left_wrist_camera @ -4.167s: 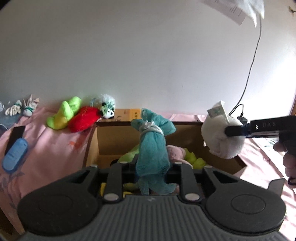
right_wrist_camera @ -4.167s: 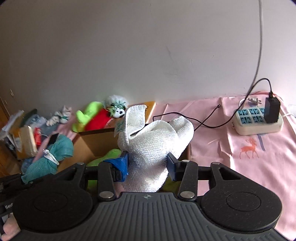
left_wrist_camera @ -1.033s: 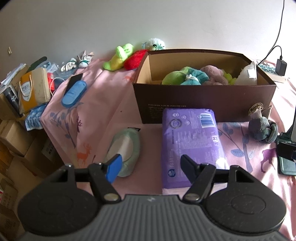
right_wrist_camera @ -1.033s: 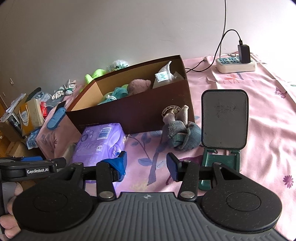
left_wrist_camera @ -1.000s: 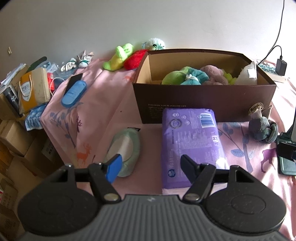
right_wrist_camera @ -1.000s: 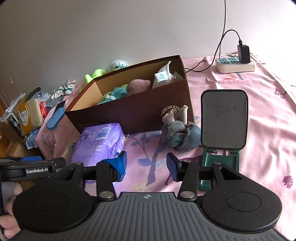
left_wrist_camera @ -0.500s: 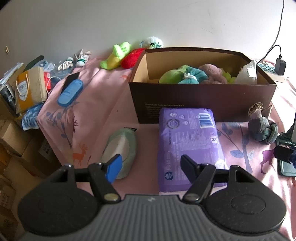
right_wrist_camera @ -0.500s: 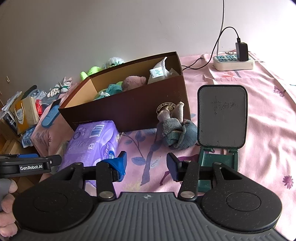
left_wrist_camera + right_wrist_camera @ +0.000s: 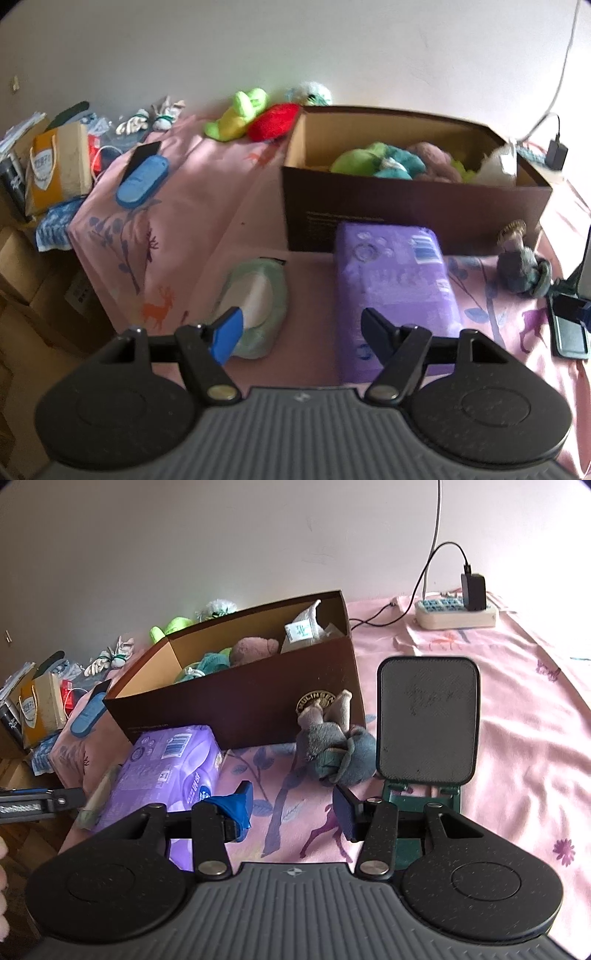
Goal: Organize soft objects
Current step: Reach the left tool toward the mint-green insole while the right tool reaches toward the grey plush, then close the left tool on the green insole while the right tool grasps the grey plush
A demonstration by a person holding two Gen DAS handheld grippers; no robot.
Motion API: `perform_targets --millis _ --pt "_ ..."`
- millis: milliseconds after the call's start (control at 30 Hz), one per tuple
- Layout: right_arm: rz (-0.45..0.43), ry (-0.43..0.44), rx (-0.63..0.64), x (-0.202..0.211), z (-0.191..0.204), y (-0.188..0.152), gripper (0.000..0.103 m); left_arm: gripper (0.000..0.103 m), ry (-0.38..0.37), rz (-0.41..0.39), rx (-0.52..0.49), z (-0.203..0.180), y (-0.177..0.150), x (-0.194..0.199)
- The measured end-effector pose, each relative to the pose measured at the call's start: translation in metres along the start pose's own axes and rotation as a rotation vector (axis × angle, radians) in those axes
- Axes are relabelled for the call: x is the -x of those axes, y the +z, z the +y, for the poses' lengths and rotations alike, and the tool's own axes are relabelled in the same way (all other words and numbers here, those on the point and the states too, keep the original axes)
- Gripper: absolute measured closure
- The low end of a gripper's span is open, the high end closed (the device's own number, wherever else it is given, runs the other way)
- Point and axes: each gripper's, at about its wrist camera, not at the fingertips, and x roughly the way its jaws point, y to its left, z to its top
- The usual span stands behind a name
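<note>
Black-framed, both the left hand-held gripper (image 9: pixel 299 325) and right hand-held gripper (image 9: pixel 293 805) hung released and empty, several soft toys already lay in the brown box (image 9: pixel 258 698), while the grey plush (image 9: pixel 332 749) beside it and the green pouch (image 9: pixel 258 295) remained unsorted.

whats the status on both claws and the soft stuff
Left claw open, empty. Right claw open, empty, short of grey plush. Box holds several soft toys. Purple pack and phone stand crowd the plush.
</note>
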Motion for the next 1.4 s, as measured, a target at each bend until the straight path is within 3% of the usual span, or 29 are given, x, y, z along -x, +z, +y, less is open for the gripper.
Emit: perform_targets --millis 367,600,733,933,1133,1400 --pt "0.009 0.008 0.043 -0.010 0.007 -0.002 0.071 0.029 0.022 0.019 0.135 0.071 -0.017 -0.008" --pt "-0.013 -0.012 0.105 -0.011 0.014 -0.003 0.071 0.027 -0.058 0.006 0.077 0.058 -0.021 -0.021" --pt "-0.029 -0.013 0.128 -0.012 0.016 -0.003 0.071 0.026 -0.072 -0.015 0.025 0.051 -0.019 -0.032" --pt "-0.063 -0.042 0.194 -0.017 0.024 -0.002 0.071 0.025 -0.052 0.016 0.000 0.052 -0.017 -0.058" --pt "-0.128 -0.128 0.306 -0.030 0.036 0.004 0.071 0.024 -0.055 0.032 -0.016 0.053 -0.015 -0.075" --pt "-0.103 -0.245 0.380 -0.062 0.046 0.006 0.071 0.023 -0.057 0.050 -0.037 0.049 -0.013 -0.094"
